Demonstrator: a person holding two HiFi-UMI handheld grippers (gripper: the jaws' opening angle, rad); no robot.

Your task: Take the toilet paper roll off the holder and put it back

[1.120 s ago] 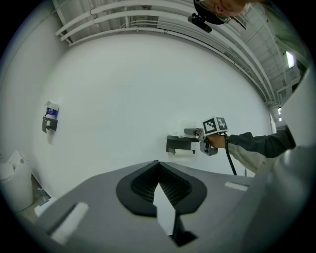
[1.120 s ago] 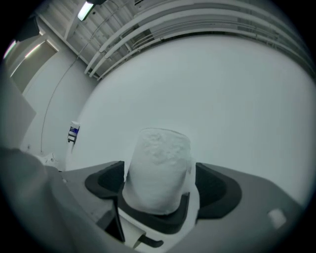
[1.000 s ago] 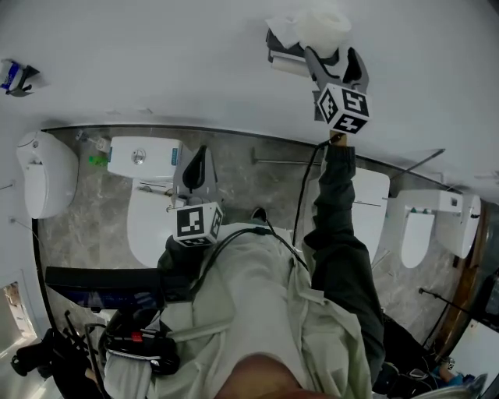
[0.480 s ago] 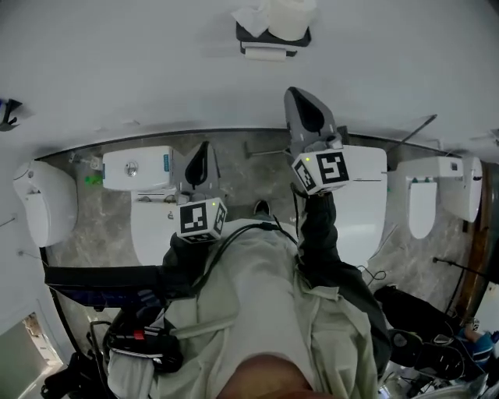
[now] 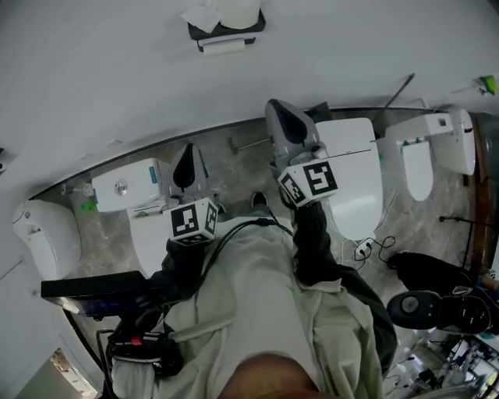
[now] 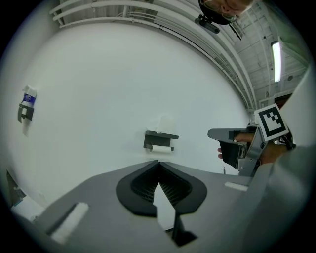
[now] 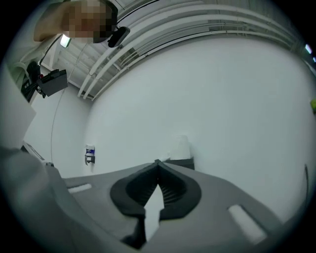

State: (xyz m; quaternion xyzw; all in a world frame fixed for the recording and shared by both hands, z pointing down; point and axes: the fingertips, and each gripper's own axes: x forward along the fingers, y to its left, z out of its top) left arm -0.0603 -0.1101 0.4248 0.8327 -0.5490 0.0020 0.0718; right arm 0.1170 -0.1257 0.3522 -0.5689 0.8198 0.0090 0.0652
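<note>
Handling: I judge the toilet paper roll (image 5: 236, 11) light, soft and easy to crush, with a loose end that may unwind
Hold: across its round sides, gently, with my jaws spread first
Where: it stands on top of the wall holder (image 5: 226, 33), well apart from both tools
My left gripper (image 5: 185, 162): jaws pressed together, empty
My right gripper (image 5: 282, 123): jaws pressed together, empty, nearer the holder
Count: two grippers, one holder, seemingly two rolls, the second roll (image 5: 226, 47) on the bar beneath
</note>
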